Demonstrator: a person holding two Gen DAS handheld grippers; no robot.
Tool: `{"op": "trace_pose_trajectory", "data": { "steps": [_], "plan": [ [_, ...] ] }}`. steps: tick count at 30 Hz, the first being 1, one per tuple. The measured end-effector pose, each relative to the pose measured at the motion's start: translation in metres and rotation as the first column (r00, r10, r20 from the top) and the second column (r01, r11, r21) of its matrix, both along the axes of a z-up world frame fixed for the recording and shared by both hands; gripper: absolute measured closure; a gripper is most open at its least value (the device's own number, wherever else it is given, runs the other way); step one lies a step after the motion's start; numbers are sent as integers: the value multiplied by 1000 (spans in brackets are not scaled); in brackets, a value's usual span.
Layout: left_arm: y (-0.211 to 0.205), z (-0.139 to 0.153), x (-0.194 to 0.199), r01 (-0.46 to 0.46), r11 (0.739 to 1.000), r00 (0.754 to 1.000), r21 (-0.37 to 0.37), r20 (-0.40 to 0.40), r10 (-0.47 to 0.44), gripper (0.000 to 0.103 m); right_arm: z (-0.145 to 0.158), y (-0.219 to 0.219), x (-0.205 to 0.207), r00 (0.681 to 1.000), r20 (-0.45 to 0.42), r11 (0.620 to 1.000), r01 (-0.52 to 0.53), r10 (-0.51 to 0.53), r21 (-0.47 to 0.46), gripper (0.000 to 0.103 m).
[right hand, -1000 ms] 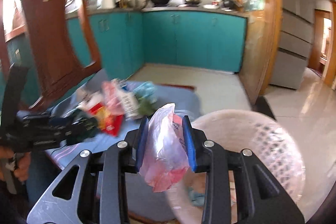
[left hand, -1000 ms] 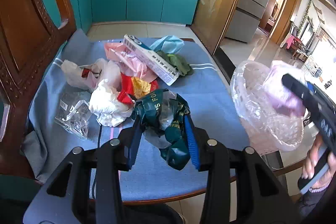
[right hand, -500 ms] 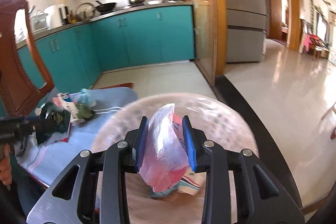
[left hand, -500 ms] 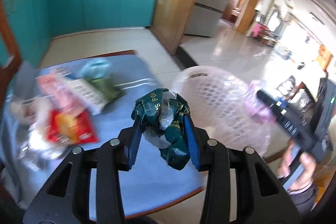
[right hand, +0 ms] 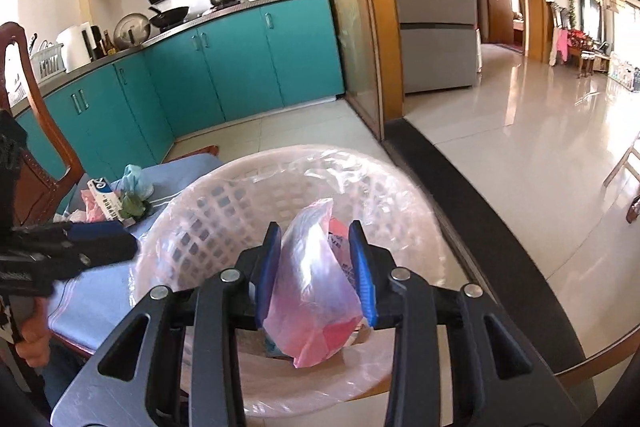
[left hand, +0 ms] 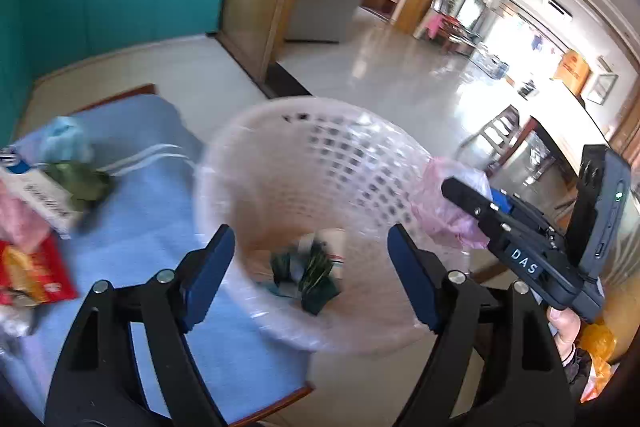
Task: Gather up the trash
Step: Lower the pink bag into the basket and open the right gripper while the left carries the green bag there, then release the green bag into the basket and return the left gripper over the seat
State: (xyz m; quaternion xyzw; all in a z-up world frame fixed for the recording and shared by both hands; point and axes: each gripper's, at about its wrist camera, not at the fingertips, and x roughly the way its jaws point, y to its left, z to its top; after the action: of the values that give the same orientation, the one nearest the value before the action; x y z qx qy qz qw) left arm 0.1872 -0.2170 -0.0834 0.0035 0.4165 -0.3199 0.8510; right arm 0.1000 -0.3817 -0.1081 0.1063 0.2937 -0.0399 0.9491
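Item: thin pink plastic bag [right hand: 314, 291], crumpled, sitting between the blue pads of your right gripper [right hand: 316, 273] and hanging directly over the open mouth of the pale pink lattice plastic basket [right hand: 280, 167]. The right jaws are starting to open with the bag not yet free of them. Handling, as a judgement: nearly weightless, limp, slick film; it can cling to a pad or drift on release, so let it go low over the basket. Your left gripper [left hand: 310, 267] is opening, jaws wide apart and empty; the dark green crumpled foil wrapper [left hand: 308, 271] lies at the basket's bottom. Remaining stock on the blue tablecloth [left hand: 160, 227]: a red-and-yellow snack packet [left hand: 36, 267] and a white printed carton [left hand: 44, 199]. Pinch films at a bunched fold; take the stiffer carton across its narrow sides
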Motion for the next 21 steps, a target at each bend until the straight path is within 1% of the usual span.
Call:
{"op": "trace_pose_trajectory", "data": {
  "steps": [1,2,3,4,5,6,8,10,11,13,14,15,17,18,19,20,21],
  "plan": [
    [9,4,-1,-32,999,999,9,18,32,20,-2,5,4,1000,-11,1000,-5,4,-2,65],
    [24,8,-1,-83,996,995,23,47,82,18,-4,10,9,1000,-21,1000,-6,6,-8,62],
    [35,10,-2,-121,992,991,33,67,119,17,-4,13,11,999,-31,1000,-10,9,-12,54],
    [46,12,-3,-157,987,985,43,85,153,16,-6,18,14,999,-40,1000,-14,13,-14,49],
    [63,14,-6,-206,977,974,56,108,199,14,-7,23,17,999,-45,1000,-14,14,-14,37],
    [77,14,-9,-244,967,964,68,124,234,13,-8,27,20,999,-47,1000,-14,14,-10,32],
    [101,14,-16,-306,947,945,95,152,290,11,-9,37,25,998,-49,999,-41,42,12,31],
    [128,9,-24,-383,913,917,139,177,358,10,-10,53,33,995,-56,996,-83,84,19,31],
    [141,6,-28,-412,897,906,158,177,385,10,-9,63,37,993,-57,995,-102,103,11,31],
    [161,2,-29,-441,881,895,173,159,416,9,-5,83,45,988,-53,990,-143,144,11,31],
    [170,1,-30,-452,874,890,177,147,431,9,-3,95,51,983,-48,985,-173,174,26,30],
    [183,0,-31,-474,862,880,180,137,455,9,-2,108,56,977,-43,977,-208,210,47,29],
    [205,-3,-37,-509,841,861,184,124,494,9,1,140,68,956,-36,954,-288,291,78,28],
    [213,-3,-40,-520,835,854,182,119,506,9,3,153,72,947,-36,946,-316,319,78,28],
    [220,-5,-45,-527,831,850,180,115,514,9,4,180,80,928,-36,927,-369,372,67,28],
    [226,-7,-49,-532,828,847,179,112,520,9,5,197,84,913,-36,913,-404,406,58,28],
    [230,-7,-55,-534,826,845,181,109,523,9,5,219,90,891,-34,891,-451,453,46,28]
  ]
}}
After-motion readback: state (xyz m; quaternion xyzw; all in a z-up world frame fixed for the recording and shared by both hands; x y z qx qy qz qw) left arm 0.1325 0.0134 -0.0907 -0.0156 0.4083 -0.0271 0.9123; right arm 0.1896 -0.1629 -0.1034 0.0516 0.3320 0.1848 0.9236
